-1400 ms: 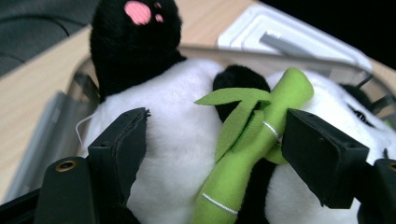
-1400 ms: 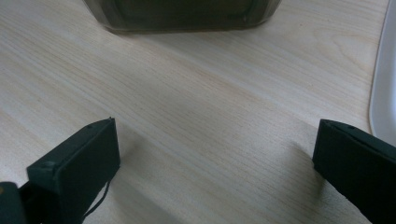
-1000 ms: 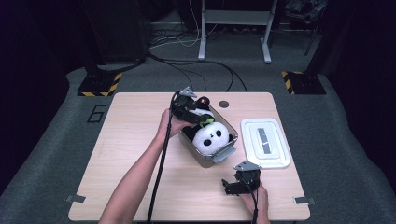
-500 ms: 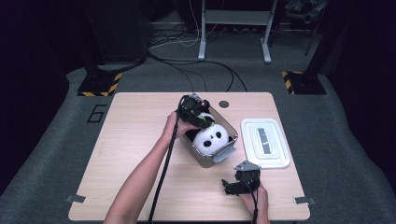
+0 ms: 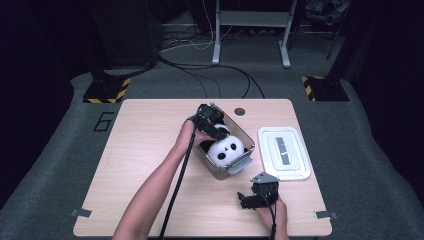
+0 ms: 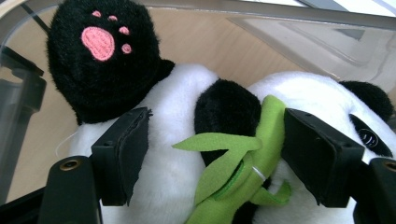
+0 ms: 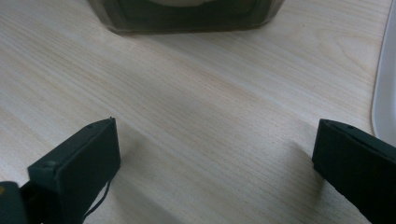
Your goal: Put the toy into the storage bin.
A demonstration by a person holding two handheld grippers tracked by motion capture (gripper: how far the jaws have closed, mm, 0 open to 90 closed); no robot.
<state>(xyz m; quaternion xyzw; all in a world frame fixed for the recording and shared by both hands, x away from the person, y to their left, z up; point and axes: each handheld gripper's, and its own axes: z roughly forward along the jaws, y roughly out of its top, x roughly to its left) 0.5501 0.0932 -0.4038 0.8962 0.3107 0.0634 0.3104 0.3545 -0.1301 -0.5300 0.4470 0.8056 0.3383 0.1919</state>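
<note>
Here, nearest the person, the right gripper (image 5: pixel 249 200) lies low on the tabletop (image 5: pixel 145 150), just in front of the bin (image 5: pixel 246 162); its fingers (image 7: pixel 79 163) stand wide apart with bare wood between them. Beside the bin, on its right, lies the white lid (image 5: pixel 284 152), flat and apart from the bin wall. The clear bin sits near the middle of the tabletop, set at a slant, and holds the panda (image 5: pixel 227 150), whose white face looks up at the bin's near end. Farther back, the left gripper (image 5: pixel 212 127) reaches into the bin's far end from above. Its fingers (image 6: pixel 123 154) straddle the panda's body (image 6: pixel 177 140), part open, the pads close to the plush; a firm grip cannot be told. Between them lies a black arm and a green leaf (image 6: pixel 238 163); a black paw (image 6: pixel 100 56) with pink pads sits beyond.
</note>
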